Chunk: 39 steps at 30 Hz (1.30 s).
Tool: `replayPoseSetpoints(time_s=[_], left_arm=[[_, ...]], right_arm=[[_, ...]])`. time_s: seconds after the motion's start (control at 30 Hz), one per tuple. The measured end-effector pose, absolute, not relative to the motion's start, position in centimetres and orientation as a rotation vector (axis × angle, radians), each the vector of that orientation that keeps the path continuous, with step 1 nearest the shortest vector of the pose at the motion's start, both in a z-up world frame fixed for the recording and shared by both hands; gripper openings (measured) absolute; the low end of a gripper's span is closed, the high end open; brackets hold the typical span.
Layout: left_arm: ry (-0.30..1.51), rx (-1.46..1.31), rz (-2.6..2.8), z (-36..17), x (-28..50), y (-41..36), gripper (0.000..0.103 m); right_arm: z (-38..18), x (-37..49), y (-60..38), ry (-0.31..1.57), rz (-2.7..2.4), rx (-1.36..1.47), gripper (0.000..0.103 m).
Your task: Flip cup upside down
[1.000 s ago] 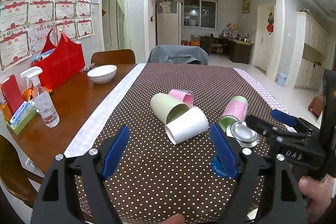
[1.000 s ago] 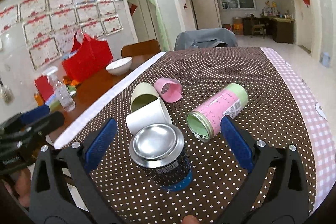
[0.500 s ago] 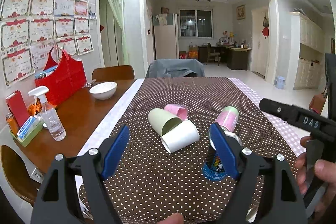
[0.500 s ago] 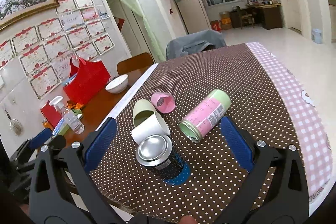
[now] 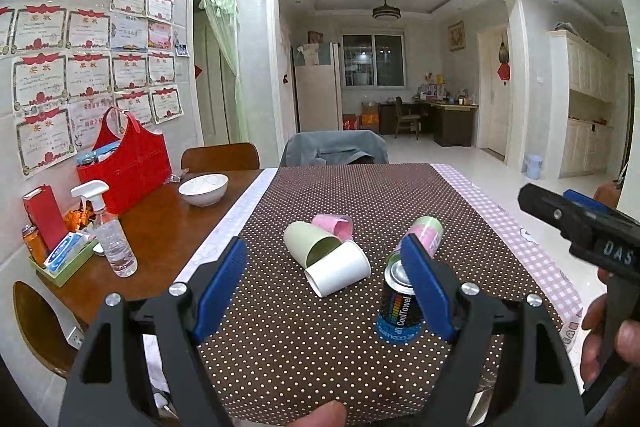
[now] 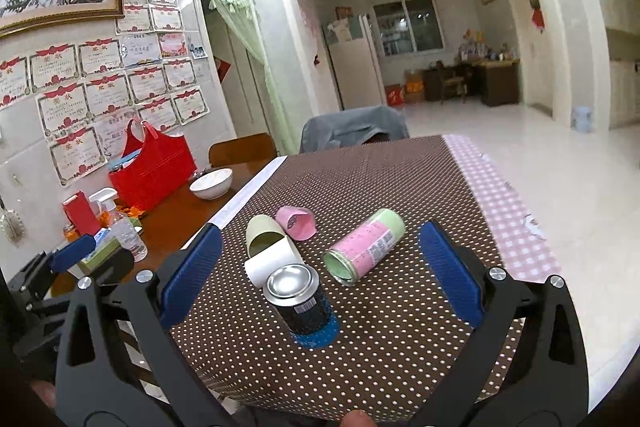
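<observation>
We hold the left gripper [image 5: 322,283] and the right gripper [image 6: 320,275] above the near end of the table [image 5: 168,227], each with its jaws spread wide and nothing between them; the dark can-shaped cup [image 6: 298,301] stands upside down on a blue lid, its silver base facing up, just in front of the white cup [image 6: 272,261]; the white cup, the green cup [image 6: 262,235] and the pink cup [image 6: 298,223] all lie on their sides, touching in a cluster, and what we can see of their mouths is empty; the pink-and-green tin [image 6: 366,247] lies on its side just beside them, open end toward us; a brown dotted cloth [image 5: 320,339] covers the table, bare wood to its left carrying a white bowl [image 5: 203,189], a spray bottle [image 5: 112,235] and a red bag [image 5: 128,167]; certificates [image 5: 88,75] cover the wall.
</observation>
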<state>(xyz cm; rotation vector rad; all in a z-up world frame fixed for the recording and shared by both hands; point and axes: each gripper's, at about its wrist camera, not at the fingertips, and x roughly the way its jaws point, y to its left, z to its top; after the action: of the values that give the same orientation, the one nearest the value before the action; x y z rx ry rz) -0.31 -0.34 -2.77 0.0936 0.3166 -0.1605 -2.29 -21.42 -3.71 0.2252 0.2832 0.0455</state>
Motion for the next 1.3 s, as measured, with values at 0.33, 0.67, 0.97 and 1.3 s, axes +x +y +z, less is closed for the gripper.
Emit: replayPoseSetpoints(time_s=[0.33,0.67,0.97,1.3], left_arm=[[0.269,0.092,-0.153,-2.4,-2.8,-0.3,0.079],[0.197,0.122,-0.109,-2.9,-4.0,0.1,0.091],[0.136,0.131,-0.103,-3.3,-4.8,0.4,0.091],[0.187,0.106,-0.144,-3.5,-5.0,0.3,0.091]], right_arm=[[-4.1,-4.9,-20.2,0.245,-0.013,0.176,0.097],[-3.9,-5.2,-18.6,0.227,-0.023,0.139,0.097],[-3.8,-5.5,-17.9,0.213,-0.033,0.121,0.097],[-3.8,-5.8,-17.6,0.209,-0.042,0.114,0.097]])
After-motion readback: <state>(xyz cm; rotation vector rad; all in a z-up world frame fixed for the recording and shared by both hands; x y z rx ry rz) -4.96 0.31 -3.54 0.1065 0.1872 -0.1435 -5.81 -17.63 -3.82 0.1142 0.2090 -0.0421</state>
